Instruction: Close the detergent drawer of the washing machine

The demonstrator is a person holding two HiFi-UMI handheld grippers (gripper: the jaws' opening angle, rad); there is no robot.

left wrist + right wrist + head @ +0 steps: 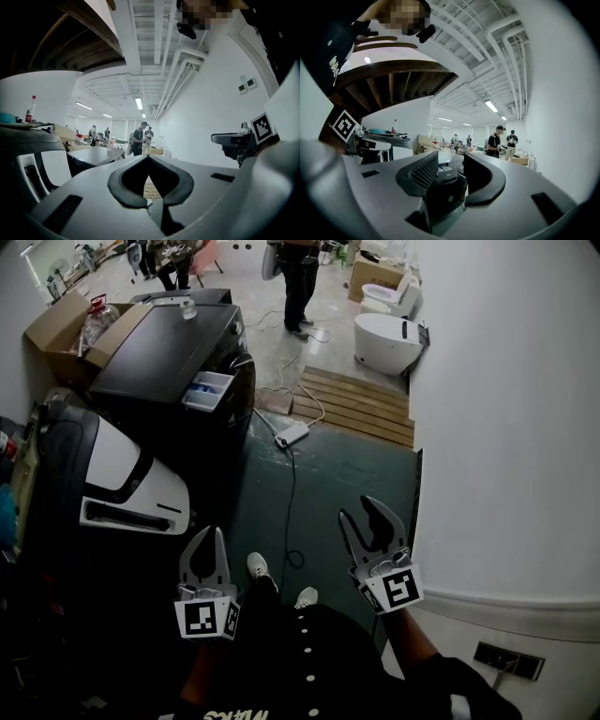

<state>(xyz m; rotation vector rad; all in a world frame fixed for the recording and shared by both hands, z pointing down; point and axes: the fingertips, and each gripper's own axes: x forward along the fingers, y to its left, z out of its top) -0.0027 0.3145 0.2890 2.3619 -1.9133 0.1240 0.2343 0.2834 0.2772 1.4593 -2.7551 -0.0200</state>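
The dark washing machine (pixel 169 352) stands at the upper left of the head view, and its pale detergent drawer (pixel 208 390) sticks out of the front corner. Both grippers hover low over the green floor, well short of the machine. My left gripper (pixel 207 534) is shut, tips together and nothing in it; in its own view the left gripper (pixel 147 156) points past the machine's top (pixel 93 157). My right gripper (pixel 360 513) is open and empty. Far off between the right gripper (pixel 446 161) jaws I see the drawer (pixel 445 170).
A black and white appliance (pixel 122 474) lies at the left beside the machine. A power strip (pixel 292 434) and cable cross the floor. Beyond are wooden slats (pixel 356 404), toilets (pixel 389 338), a cardboard box (pixel 61 324) and people (pixel 300 277). A white wall (pixel 506 427) runs along the right.
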